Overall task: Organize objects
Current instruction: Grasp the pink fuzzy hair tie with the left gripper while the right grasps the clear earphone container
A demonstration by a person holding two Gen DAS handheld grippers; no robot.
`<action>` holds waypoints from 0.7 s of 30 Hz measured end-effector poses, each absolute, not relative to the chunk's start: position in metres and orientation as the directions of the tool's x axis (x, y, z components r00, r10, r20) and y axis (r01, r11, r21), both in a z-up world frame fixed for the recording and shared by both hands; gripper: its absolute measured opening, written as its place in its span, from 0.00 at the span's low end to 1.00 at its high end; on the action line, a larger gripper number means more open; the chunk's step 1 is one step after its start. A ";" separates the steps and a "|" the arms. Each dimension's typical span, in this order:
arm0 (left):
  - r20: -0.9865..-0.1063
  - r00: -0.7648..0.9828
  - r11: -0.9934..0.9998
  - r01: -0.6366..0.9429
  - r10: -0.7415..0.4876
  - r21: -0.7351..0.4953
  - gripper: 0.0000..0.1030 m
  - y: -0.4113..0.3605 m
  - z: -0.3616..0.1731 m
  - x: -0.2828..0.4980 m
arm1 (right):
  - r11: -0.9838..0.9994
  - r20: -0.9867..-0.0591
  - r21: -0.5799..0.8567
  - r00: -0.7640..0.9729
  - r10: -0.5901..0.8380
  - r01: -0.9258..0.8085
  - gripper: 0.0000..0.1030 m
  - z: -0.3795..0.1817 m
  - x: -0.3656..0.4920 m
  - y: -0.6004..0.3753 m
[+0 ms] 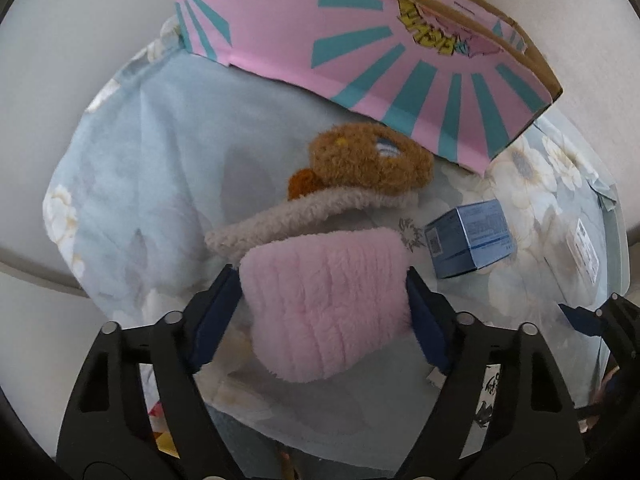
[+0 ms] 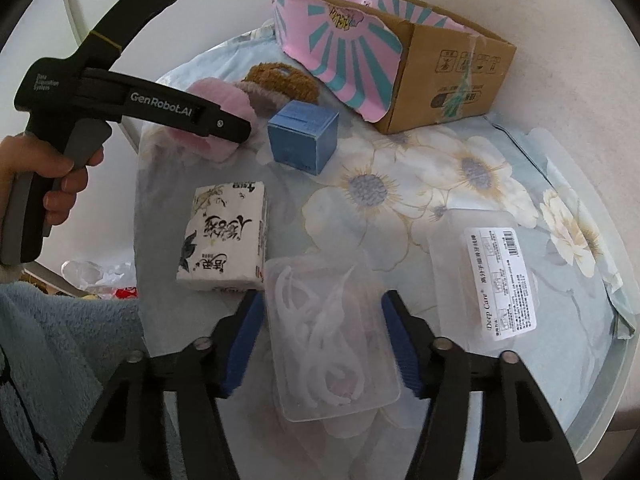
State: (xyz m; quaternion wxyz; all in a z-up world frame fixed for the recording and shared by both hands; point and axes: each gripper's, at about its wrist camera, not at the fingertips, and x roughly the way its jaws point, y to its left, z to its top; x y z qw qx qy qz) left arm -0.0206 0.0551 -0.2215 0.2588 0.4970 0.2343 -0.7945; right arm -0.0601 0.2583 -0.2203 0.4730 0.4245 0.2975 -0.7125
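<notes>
In the left wrist view my left gripper (image 1: 322, 308) points down at a pink fluffy plush piece (image 1: 324, 280), and both blue pads press its sides. A beige fluffy band (image 1: 304, 216) and a brown plush piece (image 1: 372, 160) lie just beyond it. In the right wrist view my right gripper (image 2: 324, 340) is shut on a clear plastic box of white floss picks (image 2: 332, 336), which rests on the floral cloth. The open cardboard box (image 2: 448, 80) with pink and teal lining stands at the table's far side.
A small blue carton (image 2: 304, 136) sits between the plush items and a printed tissue pack (image 2: 226, 236). A clear lid with a white label (image 2: 492, 280) lies right of the floss box. The round table's edge (image 2: 600, 380) curves close on the right. A hand (image 2: 52, 176) holds the left gripper.
</notes>
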 end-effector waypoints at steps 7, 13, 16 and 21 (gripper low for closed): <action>-0.912 -0.388 -0.766 0.624 -0.132 -0.154 0.55 0.054 -0.217 -0.023 | -0.378 -0.885 -0.015 -0.189 -0.426 0.926 0.51 -0.221 -0.060 0.259; -0.914 -0.391 -0.770 0.615 -0.111 -0.170 0.48 0.051 -0.211 -0.021 | -0.393 -0.882 -0.005 -0.189 -0.432 0.919 0.50 -0.216 -0.059 0.260; -0.913 -0.395 -0.776 0.606 -0.102 -0.175 0.46 0.051 -0.206 -0.019 | -0.403 -0.879 -0.004 -0.196 -0.435 0.915 0.50 -0.212 -0.058 0.261; -0.909 -0.408 -0.779 0.595 -0.079 -0.199 0.46 0.052 -0.199 -0.015 | -0.426 -0.874 0.001 -0.207 -0.440 0.905 0.50 -0.204 -0.058 0.265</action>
